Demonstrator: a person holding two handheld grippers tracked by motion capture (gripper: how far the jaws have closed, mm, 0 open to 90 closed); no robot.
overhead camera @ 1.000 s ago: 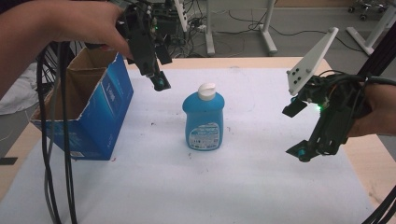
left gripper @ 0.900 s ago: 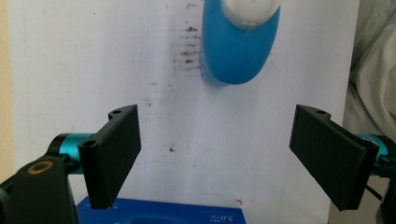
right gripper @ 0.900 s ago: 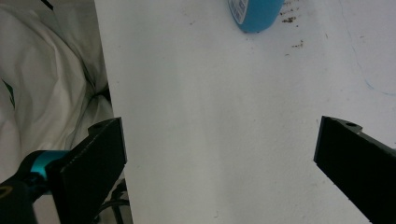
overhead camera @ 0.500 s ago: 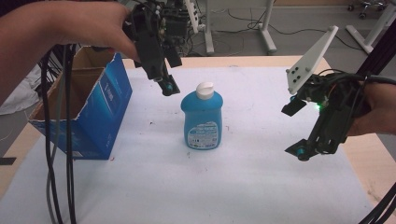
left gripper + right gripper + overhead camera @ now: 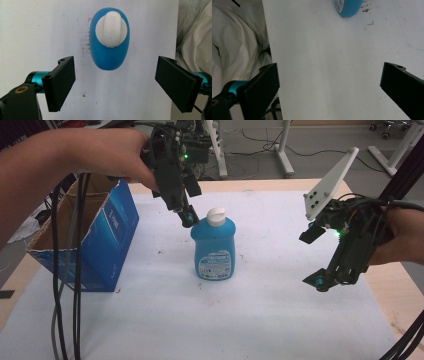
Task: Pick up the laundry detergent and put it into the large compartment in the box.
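You are holding the left gripper above the blue dish-soap bottle, its tips just beside the bottle's white cap on the cap's left in the high view. In the left gripper view the jaws are standing wide apart with nothing between the pads, and the bottle is showing from above, ahead of the gap and not yet inside it. The bottle is standing upright near the middle of the white sheet that covers the table, to the right of the open blue cardboard box. You are keeping the right gripper well apart from the bottle, off to its right above the sheet; its jaws are released too, wide and empty.
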